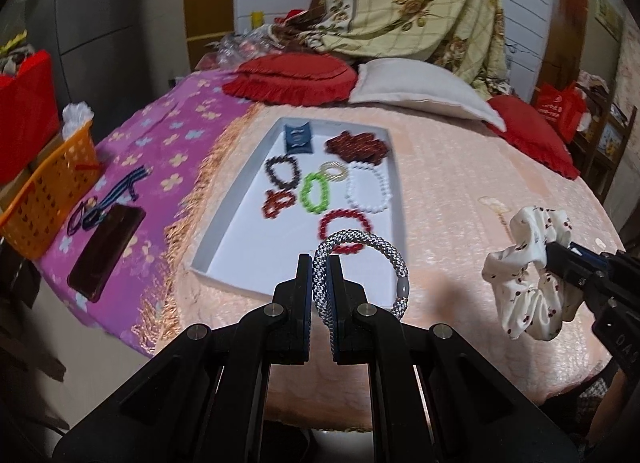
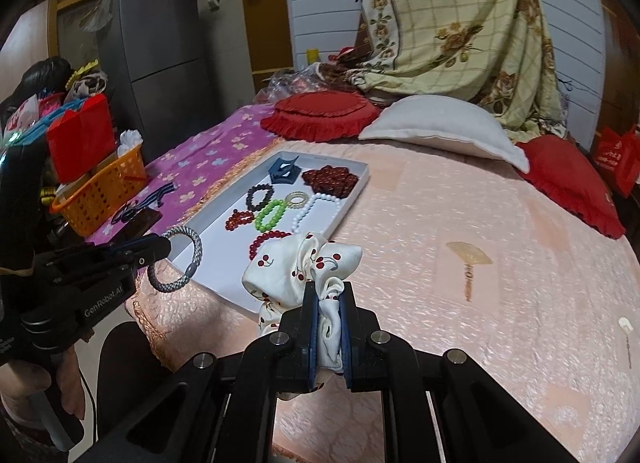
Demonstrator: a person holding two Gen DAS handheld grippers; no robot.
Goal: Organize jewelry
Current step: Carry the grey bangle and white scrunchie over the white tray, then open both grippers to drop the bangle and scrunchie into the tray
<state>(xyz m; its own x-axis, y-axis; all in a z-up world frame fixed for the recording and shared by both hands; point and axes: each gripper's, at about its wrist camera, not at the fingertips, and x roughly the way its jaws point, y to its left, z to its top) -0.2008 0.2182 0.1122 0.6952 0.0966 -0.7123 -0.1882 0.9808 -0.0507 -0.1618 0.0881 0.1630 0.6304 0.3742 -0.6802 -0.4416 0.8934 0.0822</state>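
A white tray [image 1: 224, 239] lies on the pink bedspread and holds several bead bracelets, among them a green one [image 1: 314, 193], a white one [image 1: 368, 189] and a red one [image 1: 344, 229], plus a blue hair claw [image 1: 297, 138]. My left gripper [image 1: 320, 263] is shut on a grey-white braided bracelet [image 1: 376, 251], held above the tray's near edge. My right gripper [image 2: 329, 295] is shut on a white cherry-print scrunchie [image 2: 296, 263], held just right of the tray [image 2: 224, 283]. The left gripper [image 2: 160, 245] with the braided bracelet [image 2: 188, 263] also shows in the right wrist view.
An orange basket [image 1: 52, 191], a dark phone [image 1: 108, 247] and striped hair ties [image 1: 132, 183] lie on the purple sheet at the left. Red cushions [image 1: 292, 79] and a white pillow [image 1: 420, 87] sit behind the tray. A small fan-shaped piece [image 2: 468, 259] lies on the bedspread at the right.
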